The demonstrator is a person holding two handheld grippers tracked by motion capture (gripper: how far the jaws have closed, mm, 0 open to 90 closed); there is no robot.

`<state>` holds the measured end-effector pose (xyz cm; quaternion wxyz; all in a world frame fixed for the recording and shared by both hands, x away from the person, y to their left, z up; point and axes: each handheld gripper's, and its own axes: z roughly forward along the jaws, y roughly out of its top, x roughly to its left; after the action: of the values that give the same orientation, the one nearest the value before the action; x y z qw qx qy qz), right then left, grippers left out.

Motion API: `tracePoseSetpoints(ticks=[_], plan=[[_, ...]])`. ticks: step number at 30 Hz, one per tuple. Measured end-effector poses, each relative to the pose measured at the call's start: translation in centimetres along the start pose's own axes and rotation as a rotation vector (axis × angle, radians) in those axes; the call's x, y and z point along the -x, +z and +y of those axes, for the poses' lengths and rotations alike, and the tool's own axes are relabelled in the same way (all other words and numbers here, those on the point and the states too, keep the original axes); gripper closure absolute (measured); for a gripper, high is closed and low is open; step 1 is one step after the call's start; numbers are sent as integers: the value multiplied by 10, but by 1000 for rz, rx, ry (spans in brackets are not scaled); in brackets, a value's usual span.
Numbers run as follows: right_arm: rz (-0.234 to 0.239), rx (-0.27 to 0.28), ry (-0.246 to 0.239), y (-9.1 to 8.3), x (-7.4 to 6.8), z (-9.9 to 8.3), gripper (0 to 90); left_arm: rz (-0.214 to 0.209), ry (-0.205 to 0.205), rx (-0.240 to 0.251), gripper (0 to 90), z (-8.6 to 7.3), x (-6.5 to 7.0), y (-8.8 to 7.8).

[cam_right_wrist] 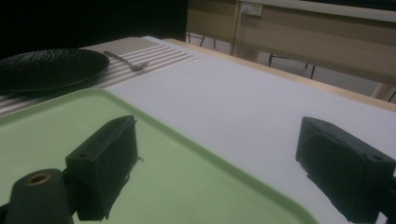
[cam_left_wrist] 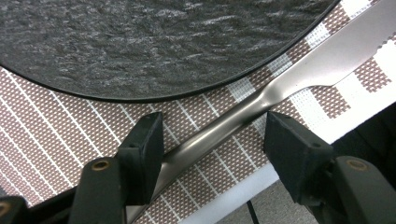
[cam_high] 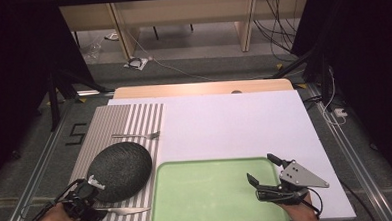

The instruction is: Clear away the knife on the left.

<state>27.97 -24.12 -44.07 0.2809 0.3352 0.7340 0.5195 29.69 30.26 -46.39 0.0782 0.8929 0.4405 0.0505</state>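
A steel knife (cam_high: 127, 210) lies on the striped placemat (cam_high: 134, 118) just in front of a dark textured plate (cam_high: 120, 170). My left gripper (cam_high: 99, 210) sits low over the knife's handle (cam_left_wrist: 219, 128). Its jaws straddle the handle, with the left pad close beside it and the right pad (cam_left_wrist: 292, 149) clear of it, so my left gripper (cam_left_wrist: 212, 135) is open. A fork (cam_high: 137, 135) rests on the mat beyond the plate. My right gripper (cam_high: 262, 167) hovers open over the right edge of the green tray (cam_high: 208, 200), with nothing between its jaws.
A white sheet (cam_high: 234, 124) covers the table right of the placemat. The right gripper view takes in the tray (cam_right_wrist: 46, 140), the plate (cam_right_wrist: 46, 67) and the fork (cam_right_wrist: 126, 60) farther off. The placemat's front edge (cam_left_wrist: 243, 191) lies close under the left jaws.
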Motion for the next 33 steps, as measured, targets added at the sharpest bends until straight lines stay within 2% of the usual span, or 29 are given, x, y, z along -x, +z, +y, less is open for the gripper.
tracePoseSetpoints(ticks=[4,12,14,16,19,27,33], plan=[[1,-3,-4,1,0,0,138,1,3,-6,393,0,0,0],[2,0,-4,1,0,0,142,-8,25,-24,492,1,3,-1],[1,-4,-6,1,0,0,142,-7,50,-29,540,2,6,-2],[3,-2,-7,1,0,0,143,-4,63,-29,549,3,7,-2],[3,-2,-6,1,0,0,144,-4,125,-17,587,1,9,-3],[6,-5,-6,1,-1,0,147,-18,159,-18,661,2,11,-3],[7,-7,-9,1,-1,0,148,-7,195,-35,698,4,16,-3]])
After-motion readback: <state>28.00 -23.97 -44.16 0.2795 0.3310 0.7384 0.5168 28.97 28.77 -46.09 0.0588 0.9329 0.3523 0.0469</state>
